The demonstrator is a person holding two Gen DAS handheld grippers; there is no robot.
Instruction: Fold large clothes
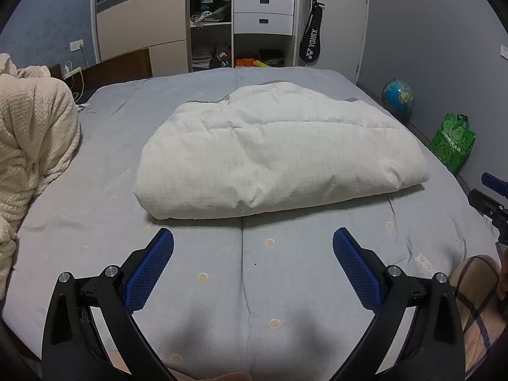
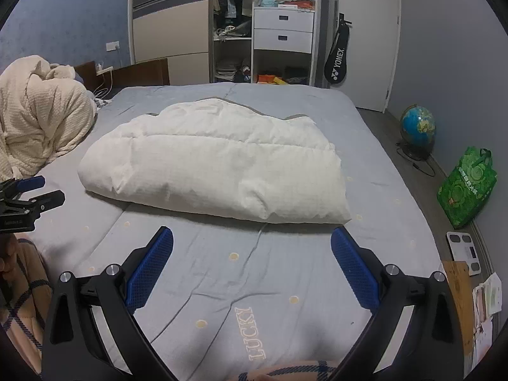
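Note:
A white puffy quilted garment (image 1: 273, 152) lies folded in a thick bundle in the middle of the grey bed sheet (image 1: 222, 273). It also shows in the right wrist view (image 2: 216, 168). My left gripper (image 1: 253, 238) is open and empty, held above the sheet just in front of the bundle's near edge. My right gripper (image 2: 251, 238) is open and empty, above the sheet near the bundle's near right corner. The right gripper's tip shows at the right edge of the left wrist view (image 1: 489, 197); the left gripper shows at the left edge of the right wrist view (image 2: 28, 197).
A cream knitted blanket (image 1: 31, 146) is heaped on the bed's left side. An open wardrobe (image 1: 241, 19) stands behind the bed. On the floor at the right are a globe (image 2: 417, 127), a green bag (image 2: 465, 187) and a scale (image 2: 463, 250).

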